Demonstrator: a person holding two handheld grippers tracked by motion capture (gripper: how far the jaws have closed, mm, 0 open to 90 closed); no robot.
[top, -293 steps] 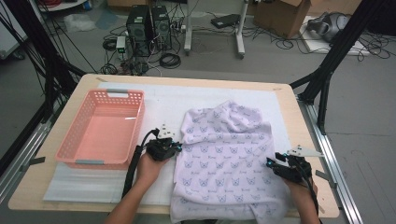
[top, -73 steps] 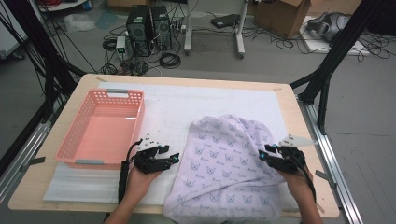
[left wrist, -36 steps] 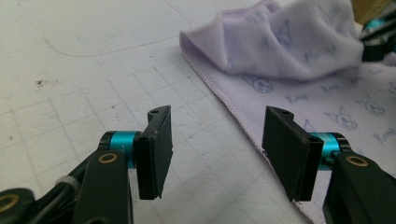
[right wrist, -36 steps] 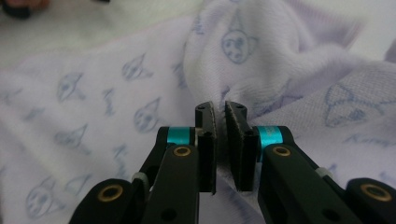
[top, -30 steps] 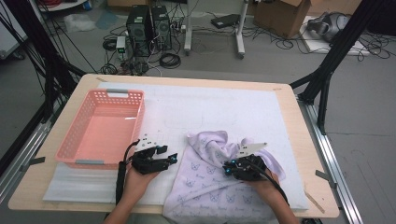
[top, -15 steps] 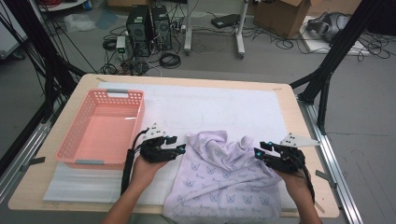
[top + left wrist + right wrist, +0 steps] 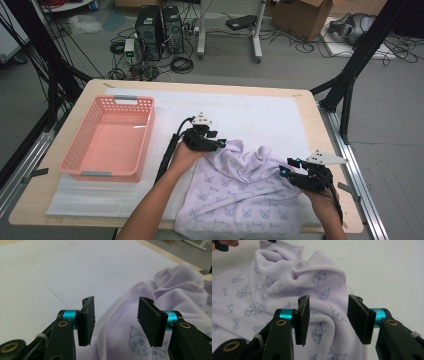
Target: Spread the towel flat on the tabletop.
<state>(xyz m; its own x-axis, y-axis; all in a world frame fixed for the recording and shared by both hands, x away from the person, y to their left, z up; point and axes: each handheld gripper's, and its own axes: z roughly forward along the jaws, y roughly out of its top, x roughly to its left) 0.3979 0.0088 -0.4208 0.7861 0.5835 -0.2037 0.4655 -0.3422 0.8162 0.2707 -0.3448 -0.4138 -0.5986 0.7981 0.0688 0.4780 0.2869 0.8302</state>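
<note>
A lilac towel [image 7: 240, 195] printed with small cat faces lies bunched at the table's near right, its far edge heaped in folds. My left gripper [image 7: 220, 145] is at the towel's far left edge. Its jaws have been closing a little but stand open, with the hemmed edge [image 7: 112, 315] lying loose under the gap. My right gripper [image 7: 285, 171] is at the towel's right side. Its jaws have just been opening and are open [image 7: 328, 315] over a raised fold [image 7: 324, 322], with the pads clear of the cloth.
An empty pink plastic basket [image 7: 72, 150] stands at the table's left. A white mat [image 7: 260, 115] covers the tabletop, whose wooden edge [image 7: 322, 130] runs close on the right. The other hand and jaw tips [image 7: 222, 245] show beyond the towel.
My left gripper has moved away from the person and rightward to the towel's far edge. My right gripper has drawn back rightward from the towel's middle, and its jaws have widened.
</note>
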